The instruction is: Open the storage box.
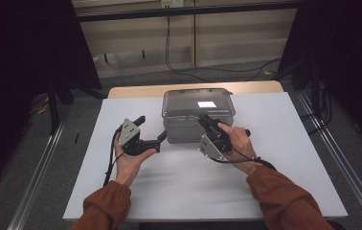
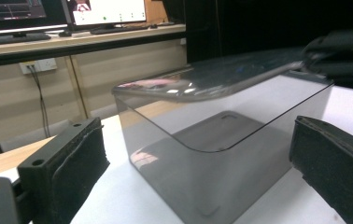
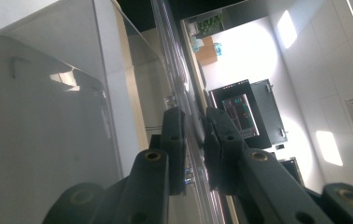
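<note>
High view: smoky clear plastic box sits at the far middle of the white counter, lid on top. My right gripper is up at the box's near right top edge, clamped on the lid's rim — probably to lift the lid or pin it. My left gripper sits just beside the box's left near corner, not touching, jaws spread — likely lining up to brace the box so it won't slide. Left gripper view: both pads wide apart, box between and beyond them, nothing pinched; lid overhangs the wall, the right gripper dark at its far end. Right gripper view: camera rolled sideways, my jaws closed tight on the thin lid edge, box wall to the left.
</note>
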A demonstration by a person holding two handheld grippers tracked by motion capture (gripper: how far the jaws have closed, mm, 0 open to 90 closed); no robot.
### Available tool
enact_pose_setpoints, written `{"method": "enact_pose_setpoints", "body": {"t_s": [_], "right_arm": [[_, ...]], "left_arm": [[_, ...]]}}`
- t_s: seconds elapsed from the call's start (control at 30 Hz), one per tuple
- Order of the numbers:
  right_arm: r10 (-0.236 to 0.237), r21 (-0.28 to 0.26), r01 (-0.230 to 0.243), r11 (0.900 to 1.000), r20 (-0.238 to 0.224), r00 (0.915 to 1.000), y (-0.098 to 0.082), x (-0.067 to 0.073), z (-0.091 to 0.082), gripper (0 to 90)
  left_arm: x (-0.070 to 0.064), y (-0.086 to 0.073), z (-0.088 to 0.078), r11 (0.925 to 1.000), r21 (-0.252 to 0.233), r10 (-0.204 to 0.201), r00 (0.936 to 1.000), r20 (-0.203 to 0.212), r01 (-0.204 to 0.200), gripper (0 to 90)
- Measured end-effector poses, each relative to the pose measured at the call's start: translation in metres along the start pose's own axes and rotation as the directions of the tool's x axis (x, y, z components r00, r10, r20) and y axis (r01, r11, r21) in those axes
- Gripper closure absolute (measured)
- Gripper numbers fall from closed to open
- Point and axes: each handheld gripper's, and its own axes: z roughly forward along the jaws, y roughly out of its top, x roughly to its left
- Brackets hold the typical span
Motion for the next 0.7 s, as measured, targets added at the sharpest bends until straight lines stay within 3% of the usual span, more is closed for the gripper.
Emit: {"method": "enact_pose_setpoints", "body": {"t_s": [0.1, 0.43, 0.53, 0.67, 0.7], "right_arm": [[0.011, -0.003, -0.011, 1.000, 0.006, 0.9999, 0.000, -0.004, 0.001, 79.7], [0.023, -0.007, -0.023, 1.000, 0.012, 0.9997, 0.001, -0.008, 0.002, 79.8], [0.030, -0.008, -0.030, 1.000, 0.016, 0.9994, 0.001, -0.010, 0.002, 79.9], [0.029, -0.010, -0.029, 1.000, 0.015, 0.9995, 0.002, -0.013, 0.003, 80.0], [0.028, -0.009, -0.027, 1.000, 0.015, 0.9995, 0.002, -0.014, 0.003, 80.2]], "left_arm": [[0.001, 0.002, 0.005, 0.9998, -0.007, 0.021, 0.9998, -0.007, -0.021, 3.7], [0.012, 0.001, 0.025, 0.9998, -0.014, 0.017, 0.9993, -0.035, -0.018, 6.0], [0.013, 0.007, 0.033, 0.9983, -0.029, 0.049, 0.9980, -0.040, -0.050, 9.2], [0.013, 0.014, 0.040, 0.9984, -0.025, 0.050, 0.9981, -0.035, -0.051, 11.0], [0.013, 0.019, 0.043, 0.9956, -0.028, 0.089, 0.9955, -0.034, -0.090, 12.0]]}}
